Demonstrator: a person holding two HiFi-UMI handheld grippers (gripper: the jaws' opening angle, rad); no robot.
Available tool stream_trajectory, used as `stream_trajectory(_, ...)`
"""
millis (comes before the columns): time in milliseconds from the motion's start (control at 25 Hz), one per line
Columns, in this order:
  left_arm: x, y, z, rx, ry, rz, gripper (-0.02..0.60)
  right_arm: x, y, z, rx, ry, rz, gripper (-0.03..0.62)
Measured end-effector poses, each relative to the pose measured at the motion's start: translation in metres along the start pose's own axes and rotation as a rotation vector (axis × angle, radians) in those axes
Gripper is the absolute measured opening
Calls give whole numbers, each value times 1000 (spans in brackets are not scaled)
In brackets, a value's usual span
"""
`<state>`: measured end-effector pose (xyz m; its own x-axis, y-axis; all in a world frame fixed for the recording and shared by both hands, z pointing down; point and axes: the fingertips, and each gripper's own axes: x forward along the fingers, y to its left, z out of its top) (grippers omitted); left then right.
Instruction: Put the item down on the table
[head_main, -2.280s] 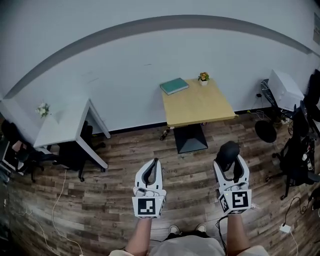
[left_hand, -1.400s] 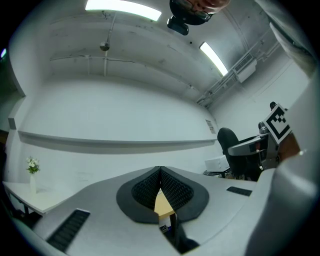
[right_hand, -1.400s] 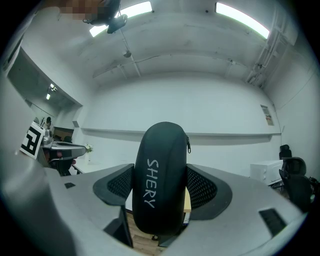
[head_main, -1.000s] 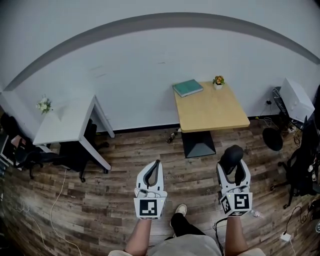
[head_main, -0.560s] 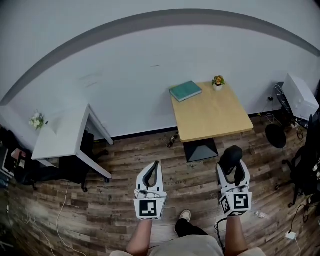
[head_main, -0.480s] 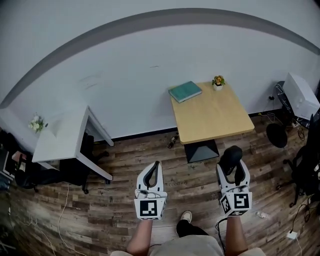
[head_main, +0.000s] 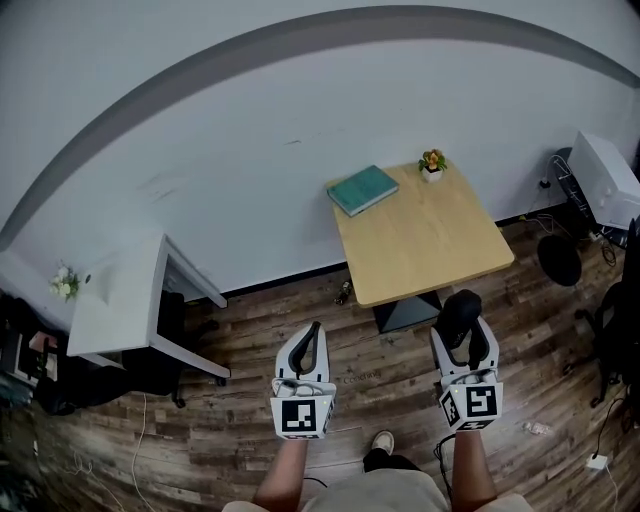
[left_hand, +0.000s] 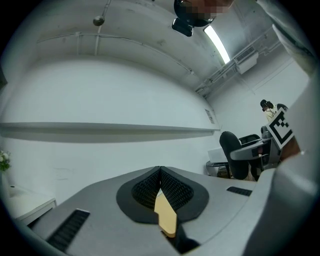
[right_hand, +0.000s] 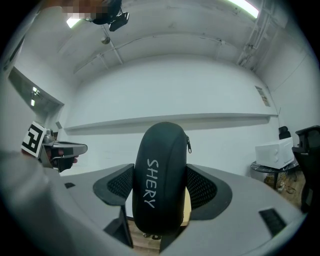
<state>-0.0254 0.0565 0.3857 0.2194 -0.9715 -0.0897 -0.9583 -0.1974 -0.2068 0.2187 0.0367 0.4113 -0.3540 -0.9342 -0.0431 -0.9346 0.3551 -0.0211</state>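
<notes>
My right gripper (head_main: 462, 327) is shut on a black zippered case (head_main: 456, 312) marked SHERY, which stands upright between the jaws (right_hand: 161, 180). It hovers over the wood floor just in front of the light wooden table (head_main: 440, 250). A teal book (head_main: 362, 189) and a small potted plant (head_main: 431, 162) sit at the table's far edge. My left gripper (head_main: 309, 338) is held beside it to the left, shut with nothing between its pads (left_hand: 161, 186).
A white desk (head_main: 120, 295) with a small flower pot (head_main: 62, 283) stands at the left by the wall. At the right are a white appliance (head_main: 607, 181), a black stool (head_main: 560, 261) and office chairs. Cables lie on the floor. The person's foot (head_main: 381, 443) shows below.
The view has moved closer to the wooden table, which now sits nearer the grippers. Both grippers keep their pose, and the case stays gripped.
</notes>
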Motion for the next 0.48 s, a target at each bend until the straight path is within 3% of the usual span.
stream_trajectory(320, 42, -11, -13, 4, 35, -48, 8, 31, -19, -7, 4, 14, -12, 334)
stream_trajectory(480, 54, -10, -10, -7, 12, -59, 8, 36, -26, -1, 6, 5, -31, 334)
